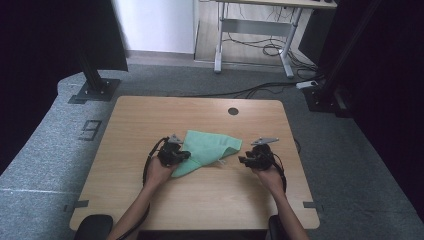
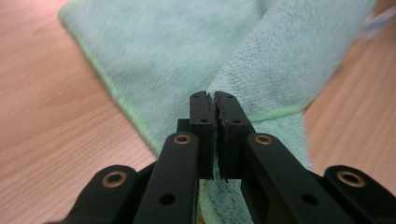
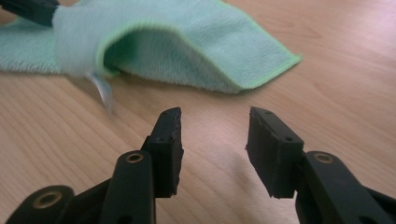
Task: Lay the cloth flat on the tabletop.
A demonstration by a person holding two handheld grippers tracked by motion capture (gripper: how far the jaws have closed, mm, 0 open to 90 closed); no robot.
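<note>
Your left tongs (image 2: 214,100) were clamped on a fold of the green microfibre cloth (image 1: 210,147), which lay partly folded over itself mid-desk (image 1: 200,200), while your right tongs (image 3: 214,119) stood parted and empty just beside the cloth's right edge, over bare wood.

Bare tabletop (image 1: 210,195) all round, esp. near edge & far strip. Only obstacle: green cloth (image 1: 210,147) mid-table, betw. both grippers.
</note>
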